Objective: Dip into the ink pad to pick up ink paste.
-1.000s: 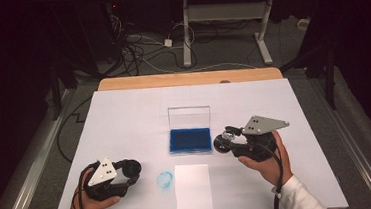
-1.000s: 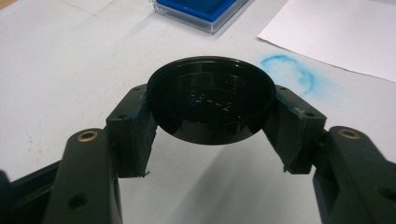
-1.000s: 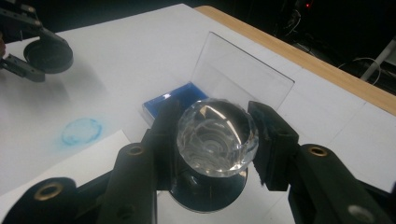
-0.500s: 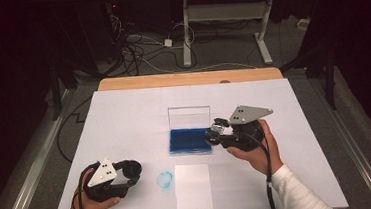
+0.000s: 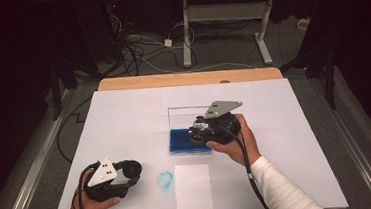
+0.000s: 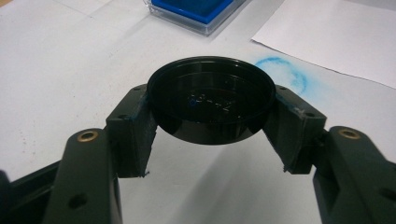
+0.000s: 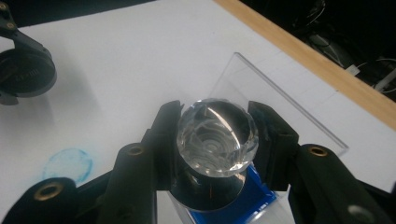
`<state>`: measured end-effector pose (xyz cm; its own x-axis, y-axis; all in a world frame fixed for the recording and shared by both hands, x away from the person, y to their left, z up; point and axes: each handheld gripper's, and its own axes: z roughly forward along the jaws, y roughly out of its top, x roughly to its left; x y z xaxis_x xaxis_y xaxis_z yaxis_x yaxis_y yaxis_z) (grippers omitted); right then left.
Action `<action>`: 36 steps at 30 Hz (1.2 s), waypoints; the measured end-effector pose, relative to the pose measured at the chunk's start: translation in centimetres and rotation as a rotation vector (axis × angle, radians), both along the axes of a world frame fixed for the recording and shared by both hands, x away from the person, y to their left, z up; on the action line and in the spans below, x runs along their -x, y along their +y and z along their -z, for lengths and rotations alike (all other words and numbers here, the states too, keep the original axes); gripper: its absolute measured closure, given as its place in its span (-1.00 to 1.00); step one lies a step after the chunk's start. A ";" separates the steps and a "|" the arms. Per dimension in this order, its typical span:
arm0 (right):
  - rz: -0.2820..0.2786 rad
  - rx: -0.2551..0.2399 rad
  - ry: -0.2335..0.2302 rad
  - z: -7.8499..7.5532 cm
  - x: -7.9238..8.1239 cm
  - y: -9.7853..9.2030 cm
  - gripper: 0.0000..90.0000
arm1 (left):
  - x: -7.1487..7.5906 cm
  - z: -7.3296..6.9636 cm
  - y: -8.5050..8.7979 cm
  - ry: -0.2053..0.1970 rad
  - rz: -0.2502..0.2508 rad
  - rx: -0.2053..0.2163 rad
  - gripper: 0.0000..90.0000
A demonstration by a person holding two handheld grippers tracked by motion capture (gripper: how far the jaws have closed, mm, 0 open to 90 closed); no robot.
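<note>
The left hand (image 5: 88,205) is coming in from the bottom left corner of the high view, wrapping from below around the body of the left gripper (image 5: 128,170), which is lying low and pointing right, its grey plate facing up. Its two black jaws are standing partly apart and pressing inward from both sides. The right arm, in a white sleeve (image 5: 280,192), is reaching forward and to the left. The right hand (image 5: 234,143) is gripping the right gripper (image 5: 198,131), which is pointing left with its grey plate tilting upward; its jaws are likewise clamping inward, pads bearing on both sides
</note>
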<state>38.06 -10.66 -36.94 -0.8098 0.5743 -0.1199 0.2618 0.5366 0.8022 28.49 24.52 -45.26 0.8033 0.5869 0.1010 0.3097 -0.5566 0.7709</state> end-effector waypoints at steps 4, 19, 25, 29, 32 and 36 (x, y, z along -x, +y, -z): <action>-0.011 0.028 0.010 1.0 -0.7 1.5 0.27 | 0.1 -0.1 0.1 -0.002 -0.001 0.005 -0.19; -0.009 0.100 0.053 4.0 -2.8 5.2 0.27 | 0.1 -0.2 0.2 -0.006 0.004 0.008 -0.19; -0.005 0.112 0.071 4.9 -3.4 5.8 0.27 | 0.1 -0.2 0.2 -0.002 0.006 0.008 -0.19; -0.004 0.123 0.071 5.1 -3.5 6.1 0.27 | 0.0 -0.3 0.2 -0.001 0.027 -0.011 -0.19; 0.004 0.133 0.076 5.3 -3.7 6.2 0.27 | 0.1 -0.3 0.0 -0.003 0.032 -0.012 -0.19; 0.010 0.114 0.092 5.6 -4.0 6.0 0.27 | 0.1 -0.3 -0.1 -0.001 0.035 -0.010 -0.19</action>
<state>42.11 -4.67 -42.56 -0.8148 0.5691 -0.1105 0.3372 0.6203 0.7082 28.43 24.47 -44.98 0.8232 0.5575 0.1073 0.2893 -0.5746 0.7656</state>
